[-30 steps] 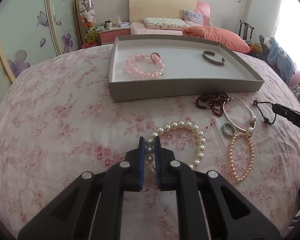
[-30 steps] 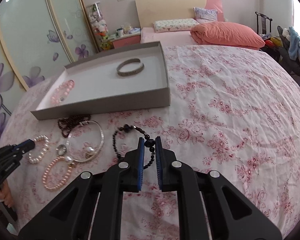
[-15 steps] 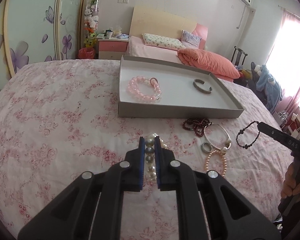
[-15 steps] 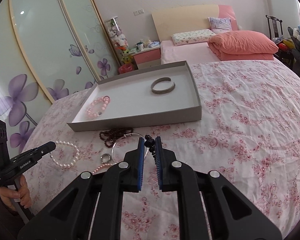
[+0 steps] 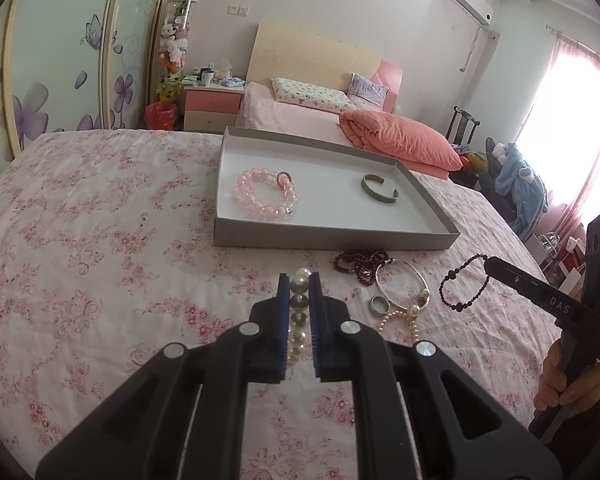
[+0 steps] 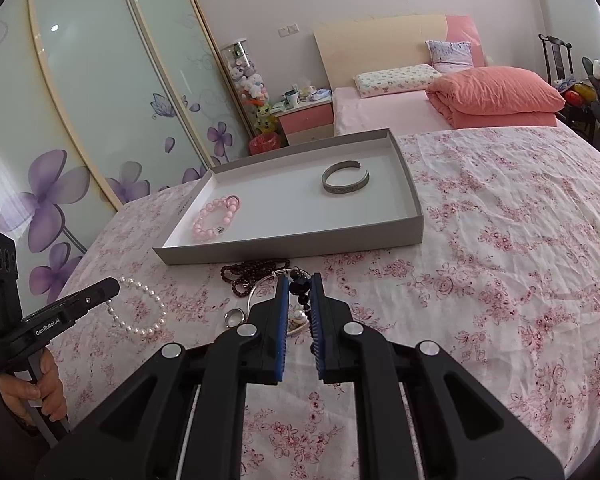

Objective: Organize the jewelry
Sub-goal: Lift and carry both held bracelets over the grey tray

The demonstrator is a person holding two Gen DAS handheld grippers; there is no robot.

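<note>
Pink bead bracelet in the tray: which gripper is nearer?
Left gripper, holding the white pearl bracelet nearly straight before the pink bead bracelet; right gripper hangs off toward the tray's other end.

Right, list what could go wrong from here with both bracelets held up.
1. The white pearl bracelet hangs from the left gripper by a few beads and may slip out before reaching the tray.
2. The black bead bracelet dangling from the right gripper could snag the silver bangle lying below.
</note>
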